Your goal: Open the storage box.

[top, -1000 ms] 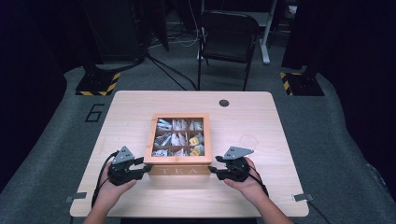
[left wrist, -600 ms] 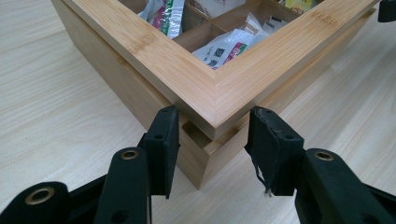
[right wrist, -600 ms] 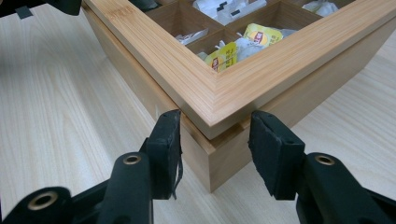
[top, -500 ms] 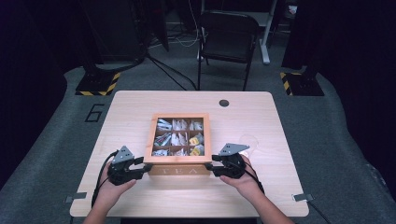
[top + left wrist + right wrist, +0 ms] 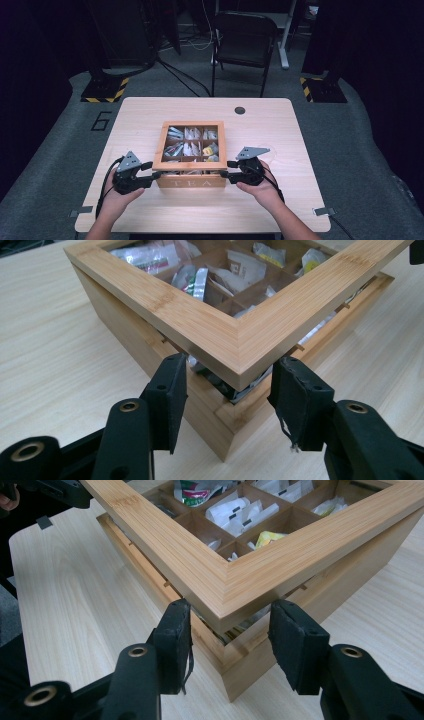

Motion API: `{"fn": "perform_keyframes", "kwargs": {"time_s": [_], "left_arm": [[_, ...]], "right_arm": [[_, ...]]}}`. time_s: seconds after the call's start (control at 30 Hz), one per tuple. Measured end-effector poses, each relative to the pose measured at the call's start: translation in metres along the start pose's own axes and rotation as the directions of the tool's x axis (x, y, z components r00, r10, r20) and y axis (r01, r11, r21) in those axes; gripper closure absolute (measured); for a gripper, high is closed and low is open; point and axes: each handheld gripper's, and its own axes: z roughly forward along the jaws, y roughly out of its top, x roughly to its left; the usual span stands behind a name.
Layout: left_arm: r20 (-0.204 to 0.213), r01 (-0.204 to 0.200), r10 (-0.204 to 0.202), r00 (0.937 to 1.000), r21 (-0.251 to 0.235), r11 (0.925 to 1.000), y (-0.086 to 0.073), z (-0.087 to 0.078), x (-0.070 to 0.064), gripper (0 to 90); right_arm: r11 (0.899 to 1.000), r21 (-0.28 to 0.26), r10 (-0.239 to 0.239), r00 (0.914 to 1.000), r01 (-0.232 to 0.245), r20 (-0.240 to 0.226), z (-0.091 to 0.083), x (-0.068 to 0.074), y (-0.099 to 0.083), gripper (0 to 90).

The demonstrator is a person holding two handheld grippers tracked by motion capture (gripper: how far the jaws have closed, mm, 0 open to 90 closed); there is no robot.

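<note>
A: The tea box (image 5: 190,156) sits near the centre of the frame in the high view, on the table (image 5: 280,130), a bit toward the bottom edge. Its lid (image 5: 235,335) is a wooden frame with a window, and it is lifted a little at the near corners; there is a gap between lid and box body in both gripper views.

B: How will it handle, you think?

A: Bamboo-like wood, so stiff and not too slippery. Prob. moderate weight, because inside are just tea bags (image 5: 235,510), which are light. The window pane may be fragile, so better take hold on the wood frame at the corners, not on the middle.

B: And the grippers?

A: The left gripper (image 5: 227,385) has jaws spread wide, one on each side of the near-left lid corner, not pressing it. The right gripper (image 5: 230,622) is the same at the near-right corner: wide, holding nothing as far as I see.

B: Which way does the box point?

A: The front wall with "TEA" faces the bottom of the frame in the high view. Approx. square; the long axis, if any, runs top to bottom, but this I cannot tell surely. The hinge is likely at the far side, so the lid should swing up and away.
</note>
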Motion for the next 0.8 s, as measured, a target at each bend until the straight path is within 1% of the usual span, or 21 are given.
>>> {"fn": "perform_keyframes", "kwargs": {"time_s": [0.1, 0.13, 0.23, 0.3, 0.47, 0.57, 0.6, 0.67, 0.7, 0.73, 0.8], "left_arm": [[-0.001, -0.008, 0.008, 1.0000, -0.007, 0.9999, 0.004, -0.002, 0.001, 48.6], [0.002, -0.012, 0.012, 0.9999, -0.003, 0.9999, 0.006, -0.003, 0.002, 48.6], [0.000, -0.020, 0.020, 0.9998, -0.010, 0.9997, 0.010, -0.005, 0.003, 48.6], [-0.006, -0.017, 0.017, 0.9998, -0.021, 0.9996, 0.014, -0.006, 0.002, 48.6], [-0.005, -0.020, 0.020, 0.9998, -0.045, 0.9988, 0.025, -0.011, 0.005, 48.6], [-0.011, -0.036, 0.036, 0.9993, -0.044, 0.9984, 0.033, -0.014, 0.007, 48.6], [-0.008, -0.040, 0.039, 0.9992, -0.040, 0.9984, 0.036, -0.015, 0.008, 48.6], [-0.003, -0.038, 0.038, 0.9993, -0.037, 0.9986, 0.042, -0.017, 0.010, 48.5], [0.003, -0.035, 0.035, 0.9994, -0.038, 0.9987, 0.044, -0.017, 0.012, 48.5], [0.007, -0.033, 0.033, 0.9994, -0.038, 0.9987, 0.047, -0.018, 0.013, 48.5], [0.014, -0.027, 0.028, 0.9995, -0.045, 0.9986, 0.052, -0.020, 0.016, 48.5]], "right_arm": [[1.000, 0.001, 0.016, 0.9998, -0.016, -0.012, -0.002, -0.002, 0.005, 49.5], [1.000, 0.004, 0.026, 0.9996, -0.026, -0.012, -0.003, -0.002, 0.006, 48.4], [1.000, 0.013, 0.010, 0.9999, -0.010, -0.010, -0.006, -0.004, 0.012, 46.7], [1.000, 0.018, 0.004, 1.0000, -0.004, -0.007, -0.008, -0.004, 0.017, 46.4], [1.000, 0.012, 0.003, 1.0000, -0.003, -0.001, -0.015, -0.004, 0.030, 46.1], [1.000, 0.012, -0.011, 0.9999, 0.011, 0.001, -0.018, -0.006, 0.039, 44.9], [1.000, 0.014, -0.015, 0.9999, 0.015, 0.005, -0.019, -0.006, 0.042, 44.5], [0.999, 0.023, -0.037, 0.9993, 0.037, 0.008, -0.021, -0.007, 0.048, 44.2], [0.999, 0.027, -0.035, 0.9993, 0.034, 0.011, -0.022, -0.007, 0.051, 44.1], [0.999, 0.029, -0.047, 0.9988, 0.046, 0.013, -0.023, -0.008, 0.055, 44.1], [0.998, 0.030, -0.052, 0.9985, 0.052, 0.016, -0.025, -0.009, 0.061, 43.9]]}}
